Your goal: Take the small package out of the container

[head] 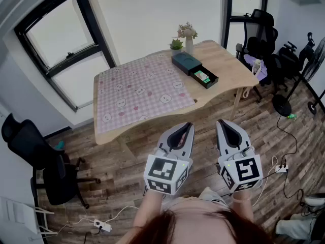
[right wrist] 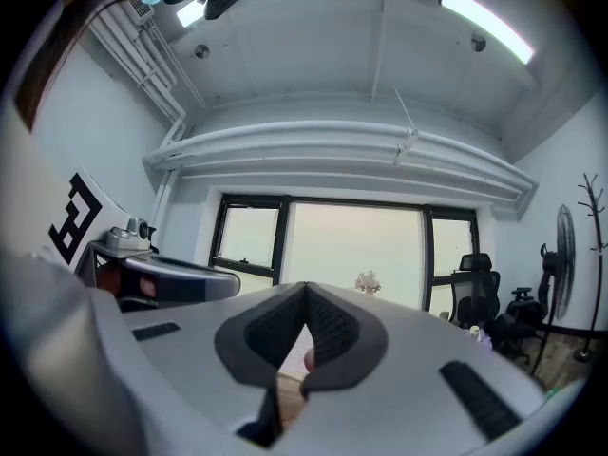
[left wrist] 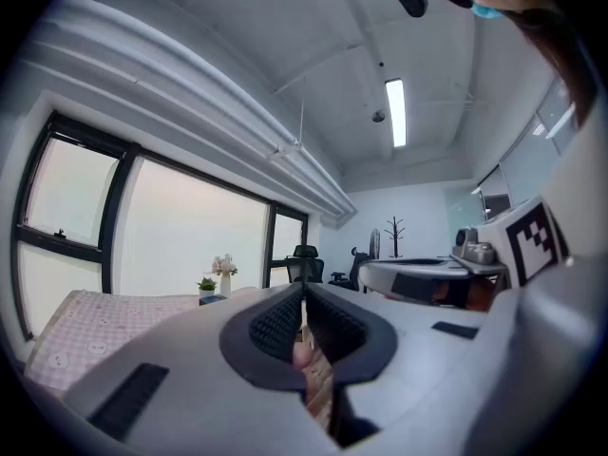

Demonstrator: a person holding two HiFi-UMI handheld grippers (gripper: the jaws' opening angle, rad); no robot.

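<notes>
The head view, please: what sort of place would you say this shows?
Probably an office or workroom: a wooden table, a black swivel chair and a large window in the wall.

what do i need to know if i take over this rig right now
Left gripper: shut, empty, held level, short of the table.
Right gripper: shut, empty, beside the left one.
Container: dark box on the far right part of the table, near the vase; its drawer is slid open.
Small package: green, lying in the open drawer.
Done: the drawer is open; the package is untouched.
Left: step up to the table, open a gripper, grip the package, lift it out.
</notes>
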